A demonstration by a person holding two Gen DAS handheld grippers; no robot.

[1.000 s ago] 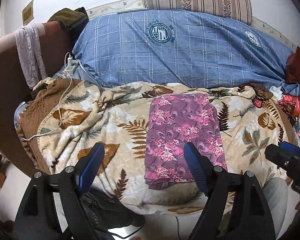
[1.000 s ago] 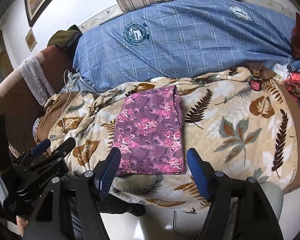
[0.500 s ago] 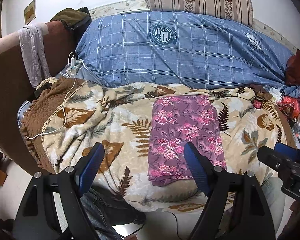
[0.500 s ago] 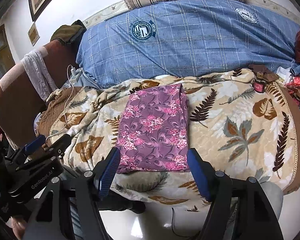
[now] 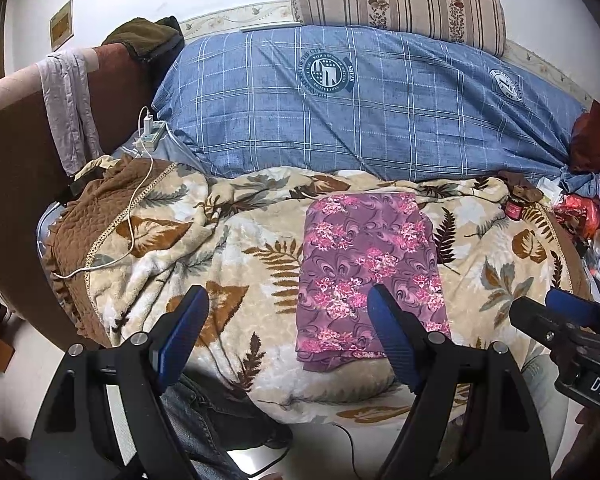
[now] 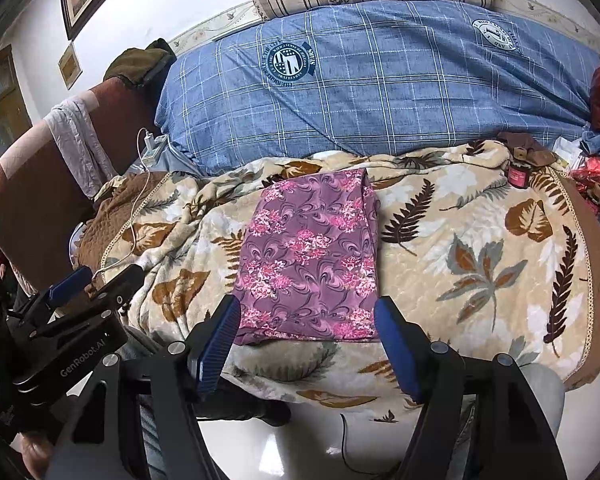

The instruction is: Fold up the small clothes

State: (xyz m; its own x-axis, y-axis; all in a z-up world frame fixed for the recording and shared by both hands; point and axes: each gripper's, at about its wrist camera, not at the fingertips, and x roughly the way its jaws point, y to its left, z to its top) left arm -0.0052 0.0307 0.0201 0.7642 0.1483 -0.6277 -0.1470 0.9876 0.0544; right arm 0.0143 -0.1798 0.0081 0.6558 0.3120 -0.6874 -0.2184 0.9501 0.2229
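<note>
A: Since a second ago both views have drawn back a little from the bed: the cloth [image 5: 370,276] sits a touch higher in the left view and closer to centre in the right one. The cloth itself has not shifted on the blanket [image 5: 240,248].

B: Where does it lie?

A: Folded flat into a tall rectangle, purple with pink flowers, on the leaf-print blanket near its front edge. Behind it is the blue checked quilt [image 5: 360,108], with a striped pillow [image 5: 396,0] on top.

B: The left gripper [image 5: 288,304]?

A: Jaws wide apart, nothing between them, held above the blanket's front edge. Its right-hand finger overlaps the cloth's lower part in the picture; I cannot tell that it touches.

B: And the right gripper [image 6: 308,316]?

A: Also spread, empty, its two fingers framing the cloth's near edge [image 6: 308,256] without pressing on it. The left gripper shows at the lower left of that view.

B: Anything else on the bed?

A: A white cable [image 5: 138,200] runs over the blanket's left side, and a small red jar [image 6: 518,174] stands near the far right corner, well apart from the cloth.
</note>
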